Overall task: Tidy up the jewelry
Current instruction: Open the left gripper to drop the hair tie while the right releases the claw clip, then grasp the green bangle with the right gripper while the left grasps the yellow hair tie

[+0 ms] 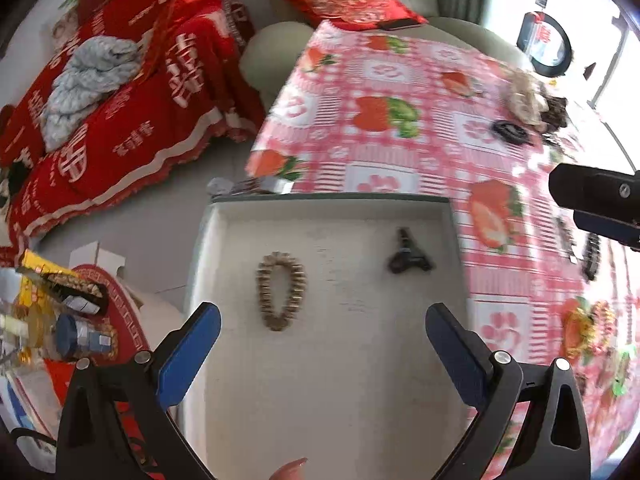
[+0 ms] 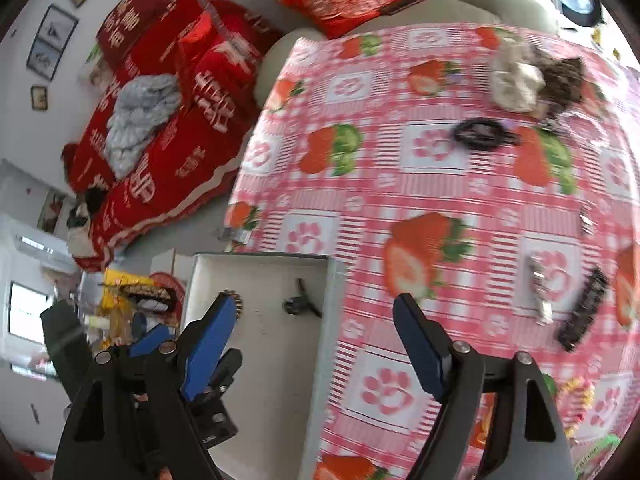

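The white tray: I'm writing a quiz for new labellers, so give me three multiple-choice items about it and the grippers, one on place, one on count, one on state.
1. Where does the beaded bracelet lie?
A. in the white tray
B. on the checked tablecloth
C. on the red cushion

2. How many pieces lie in the tray?
A. none
B. two
C. five

3. How does the left gripper stand?
A. shut on the bracelet
B. shut on a clip
C. open, holding nothing

Answers:
1 A, the bracelet rests on the tray's floor.
2 B, only the bracelet and a dark hair clip show there.
3 C, its blue fingers stand wide apart over the tray with nothing between them.
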The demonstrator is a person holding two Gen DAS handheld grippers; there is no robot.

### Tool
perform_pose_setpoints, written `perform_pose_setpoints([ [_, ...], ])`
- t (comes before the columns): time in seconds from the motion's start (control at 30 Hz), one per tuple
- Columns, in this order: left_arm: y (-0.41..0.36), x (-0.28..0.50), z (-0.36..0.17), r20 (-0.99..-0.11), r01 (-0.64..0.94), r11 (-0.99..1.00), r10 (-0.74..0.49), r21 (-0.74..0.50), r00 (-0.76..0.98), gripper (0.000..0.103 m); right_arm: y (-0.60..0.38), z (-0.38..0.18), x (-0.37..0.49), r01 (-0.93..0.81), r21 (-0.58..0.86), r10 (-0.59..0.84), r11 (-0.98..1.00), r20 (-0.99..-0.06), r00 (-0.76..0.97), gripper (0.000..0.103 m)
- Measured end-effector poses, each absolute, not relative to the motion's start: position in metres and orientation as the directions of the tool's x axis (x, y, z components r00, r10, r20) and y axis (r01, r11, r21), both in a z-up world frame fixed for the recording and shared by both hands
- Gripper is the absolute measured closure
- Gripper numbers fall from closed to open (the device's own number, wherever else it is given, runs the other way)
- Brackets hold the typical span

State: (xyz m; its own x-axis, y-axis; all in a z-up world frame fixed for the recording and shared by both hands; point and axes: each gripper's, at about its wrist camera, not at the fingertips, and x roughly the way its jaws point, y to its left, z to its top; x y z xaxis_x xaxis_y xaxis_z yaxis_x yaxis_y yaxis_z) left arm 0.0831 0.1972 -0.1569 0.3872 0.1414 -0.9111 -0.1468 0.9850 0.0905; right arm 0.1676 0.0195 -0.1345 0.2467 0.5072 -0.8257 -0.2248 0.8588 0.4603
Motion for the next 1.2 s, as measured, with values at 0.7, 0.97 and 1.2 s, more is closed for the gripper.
perform_pose_setpoints([
  [0.7, 0.018, 0.083, -0.166, -0.949, 0.177, 0.984, -0.022, 0.035, 0.314, 0.000, -0.204, -0.144, 0.092, 0.115, 0.297, 0.253, 0.948, -0.922, 0.294, 0.016],
  [0.97, -0.008, 0.086, -0.193, -0.965, 0.202, 0.978, -0.008, 0.047, 0.261, 0.000, -0.276, -0.174, 0.050, 0.260, 0.191, 0.138, 0.947, -0.968, 0.208, 0.016],
  [1.2, -0.019, 0.094, -0.210, -0.969, 0.222, 0.972, 0.020, 0.077, 0.245, 0.000, -0.301, -0.196, 0.035, 0.306, 0.133, 0.090, 0.943, -0.984, 0.151, 0.016],
])
